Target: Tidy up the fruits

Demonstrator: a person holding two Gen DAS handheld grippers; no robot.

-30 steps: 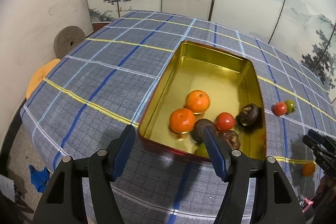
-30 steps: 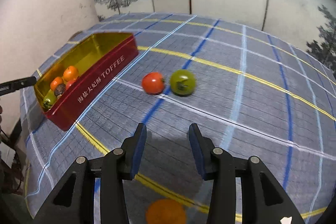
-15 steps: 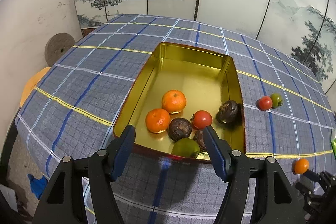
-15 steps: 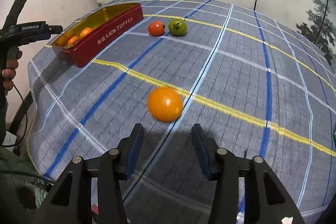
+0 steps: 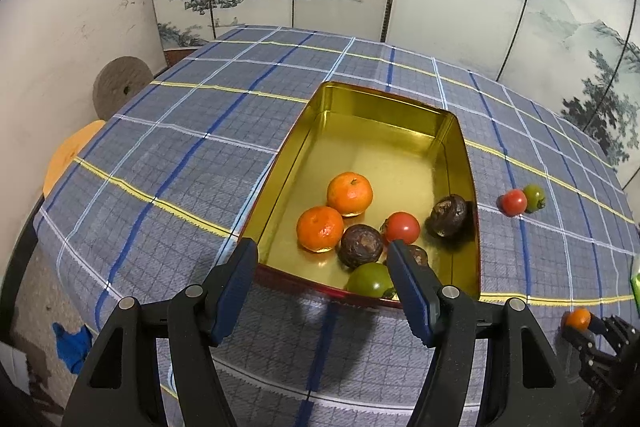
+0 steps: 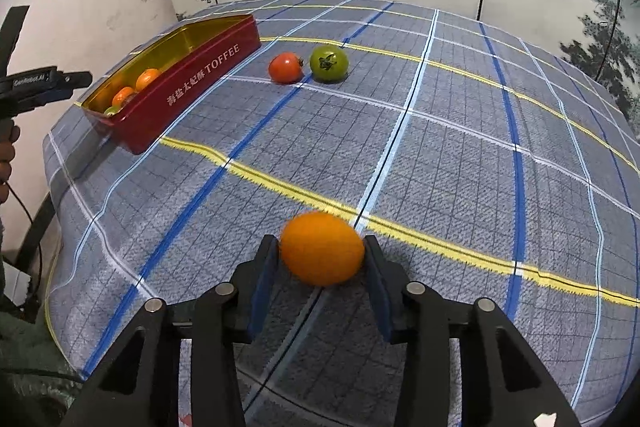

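The orange fruit (image 6: 322,247) sits now between the two pads of my right gripper (image 6: 320,267); half a second ago it lay ahead of them on the cloth, clear of both, and now the pads stand at its two sides, very near or touching (a little blur there, so I cannot tell if they press it already); it lies on the checked tablecloth (image 6: 460,155) just before the yellow stripe, near the table's front edge. Further away, the red tomato (image 6: 285,67) and the green tomato (image 6: 329,63) rest side by side, almost touching, beside the long wall of the red toffee tin (image 6: 192,83); between them and my fruit the cloth is bare. My left gripper (image 5: 322,277) hangs with its fingers wide apart, holding nothing, over the near rim of the tin (image 5: 460,131); it has drawn a little back since the earlier frame; inside lie two mandarins (image 5: 349,193), a red tomato, a green one and some dark fruits (image 5: 360,245), all in the near half; the far half is free.
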